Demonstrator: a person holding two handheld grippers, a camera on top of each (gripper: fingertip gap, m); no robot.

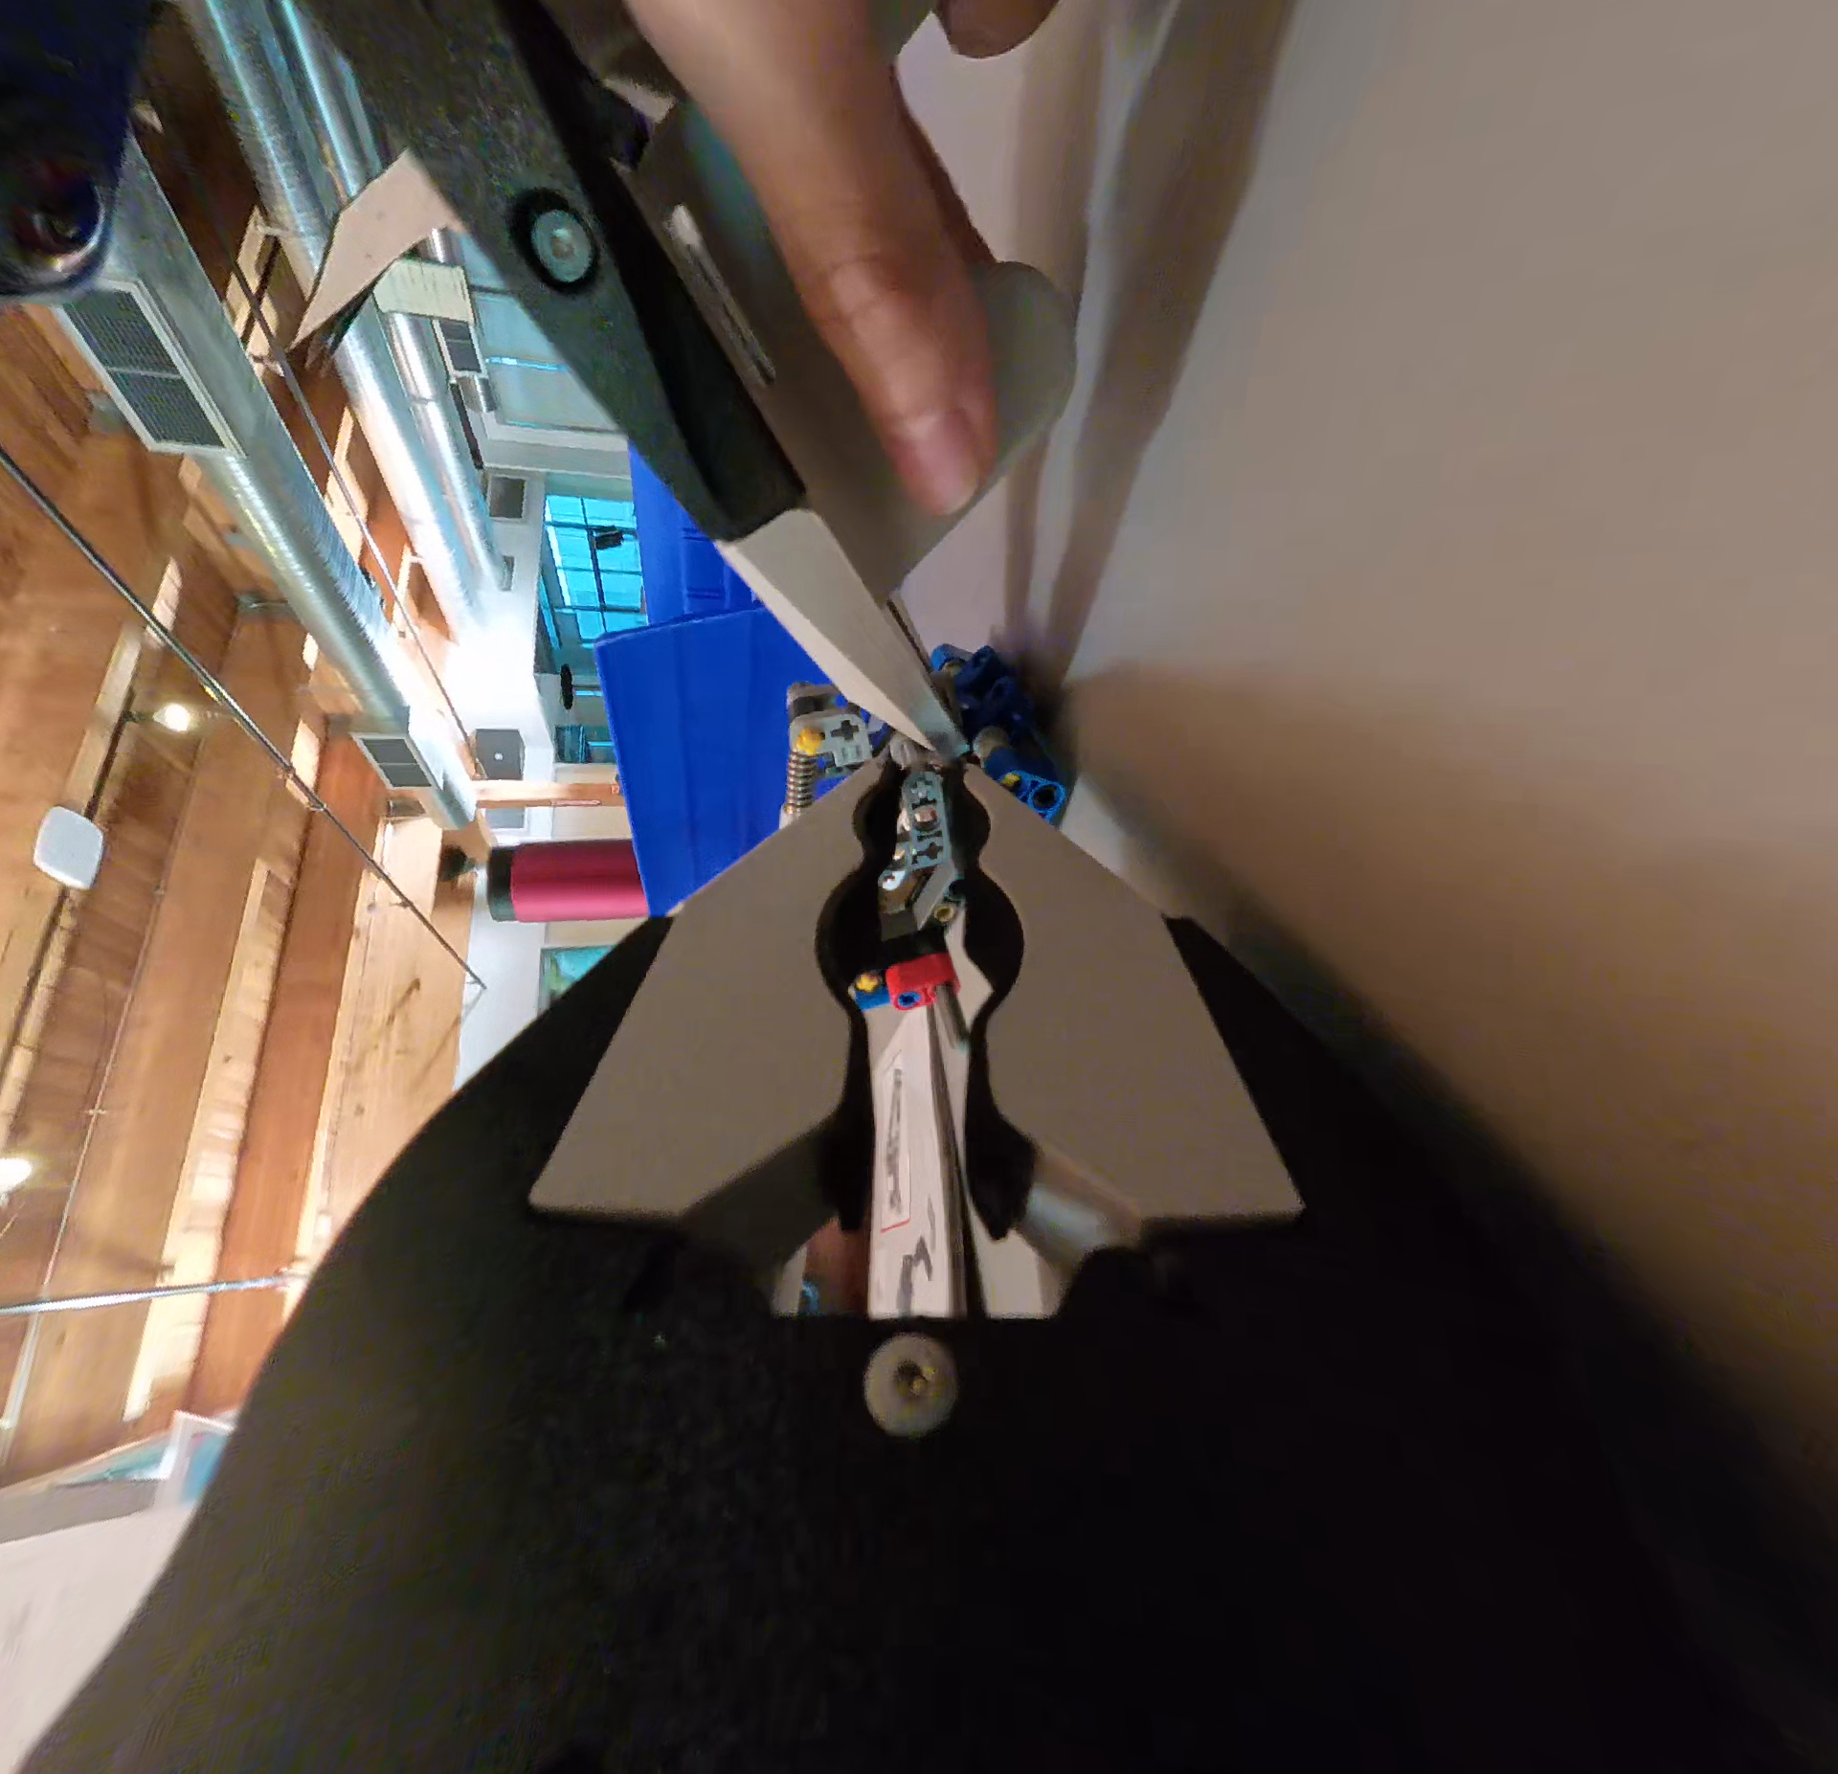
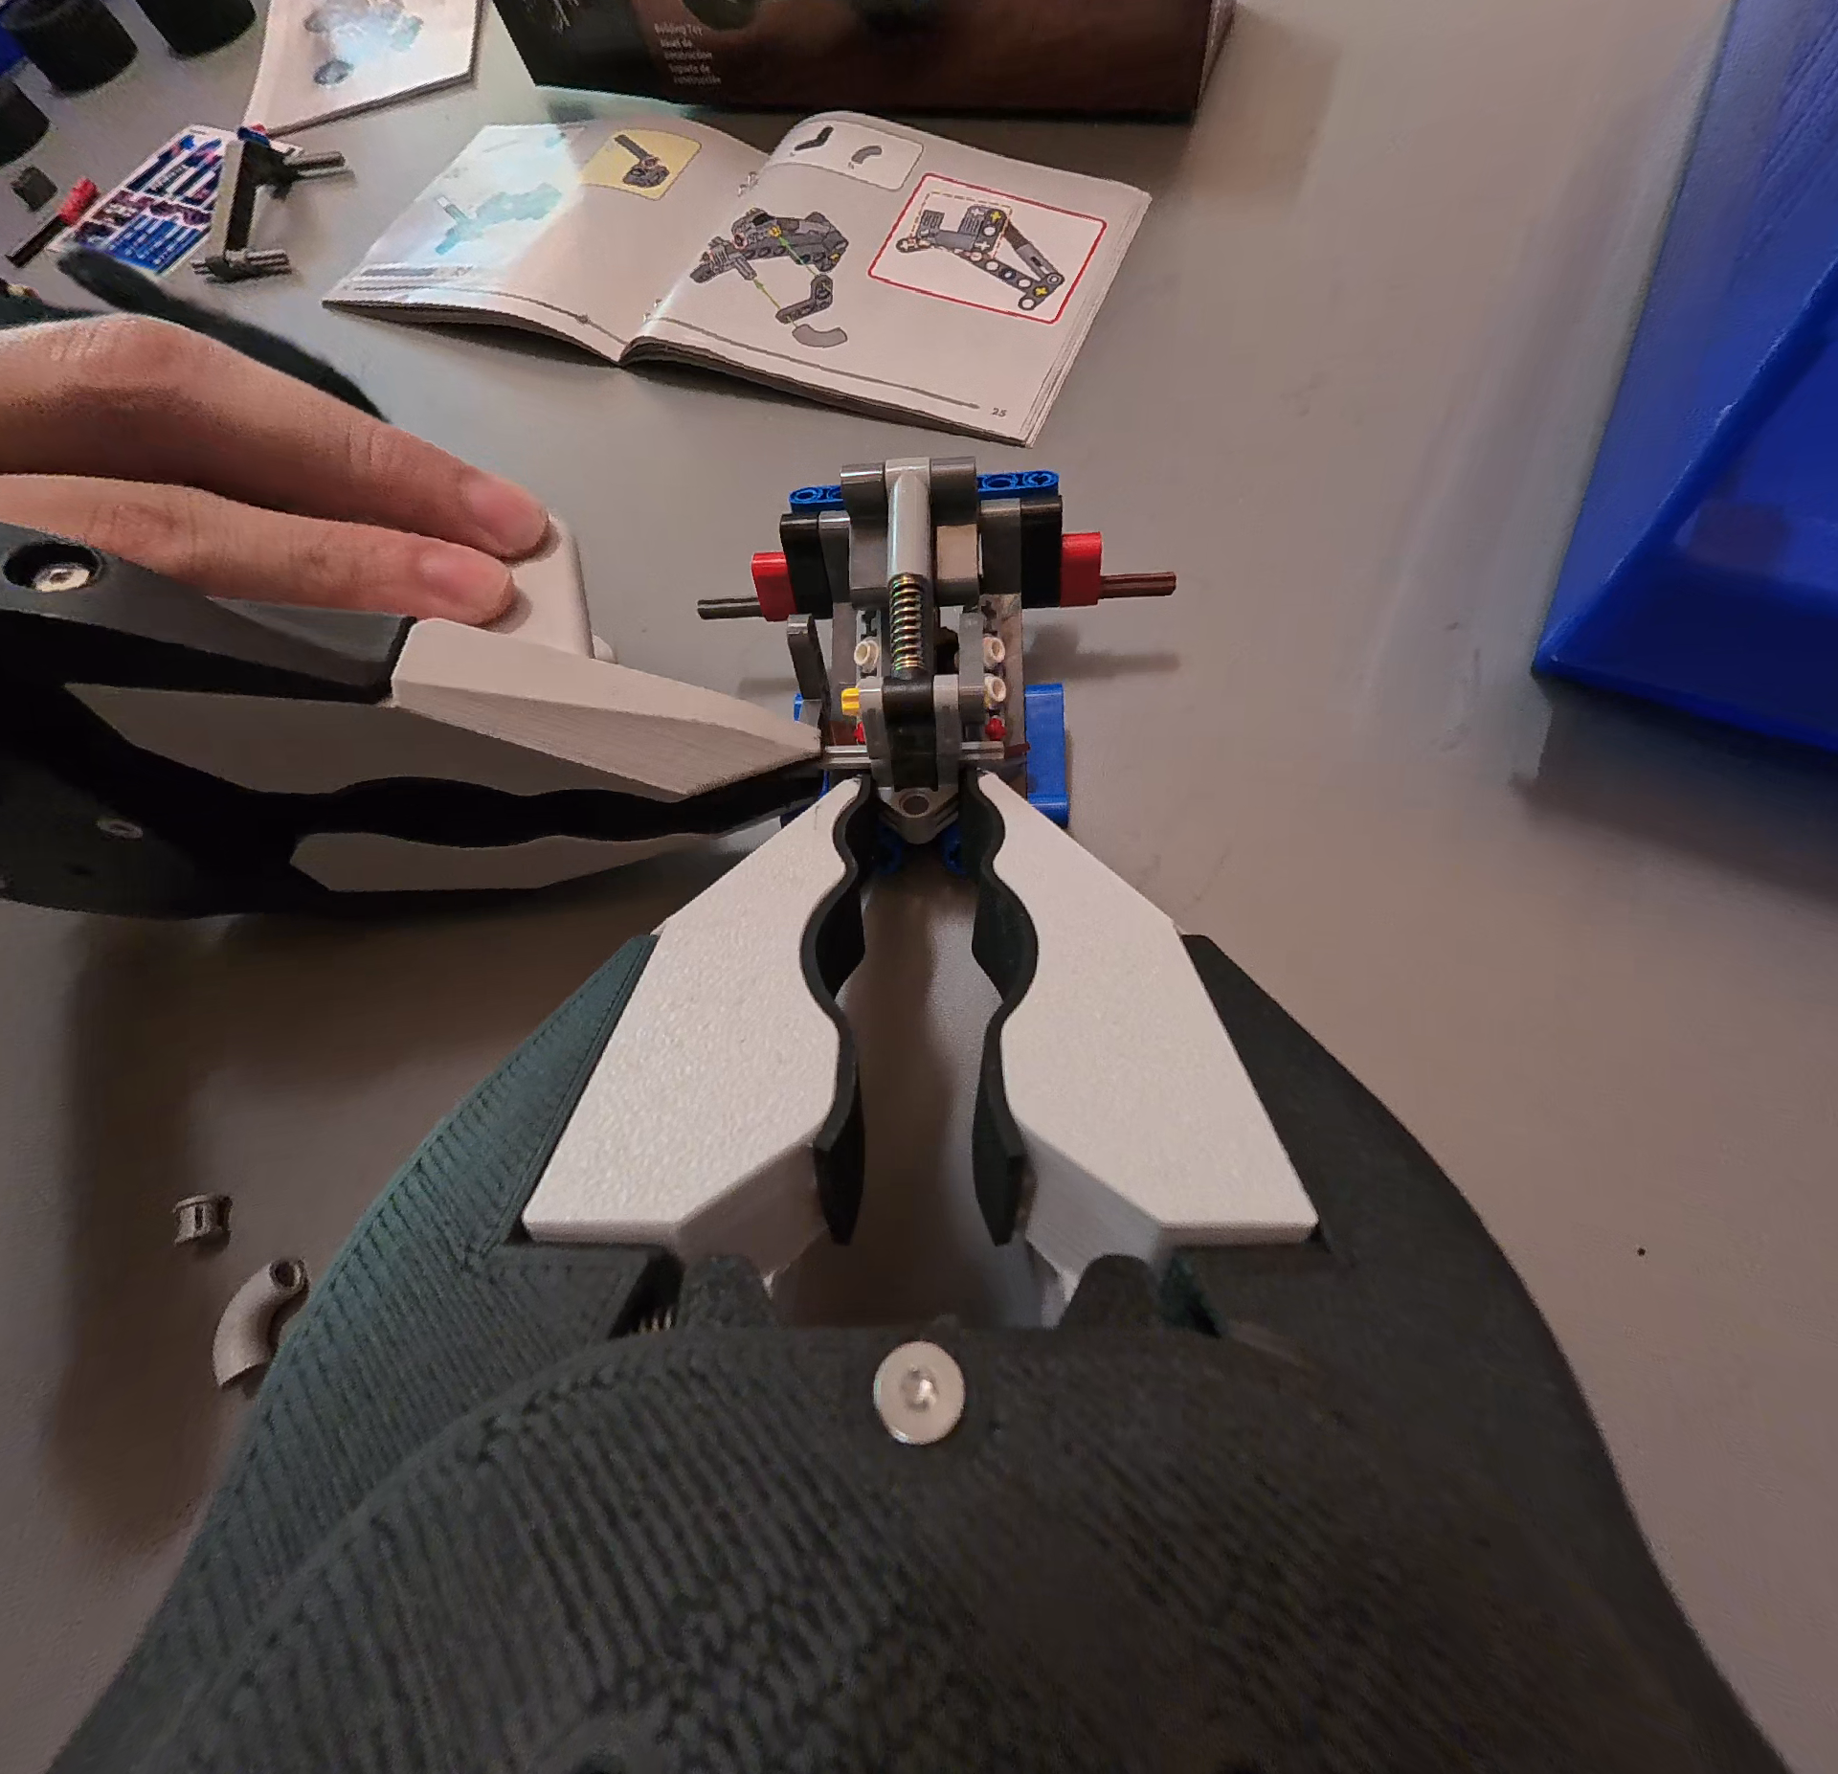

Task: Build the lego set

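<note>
Grey tabletop [image 2: 1343, 553] carries an open instruction booklet [image 2: 756, 264] beyond the brick model [image 2: 920, 632], with a blue bin [image 2: 1711, 493] far right. Right gripper [image 2: 920, 791] is clamped on the model's near end. Left gripper [image 2: 806, 761], coming from the left, pinches its thin grey axle [image 2: 845, 753]. Two small grey pieces [image 2: 239, 1279] lie near left.

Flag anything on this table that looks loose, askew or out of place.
Two small grey parts lie loose on the table at lower left, apart from the brick model. Nothing looks spilled or broken.
</note>
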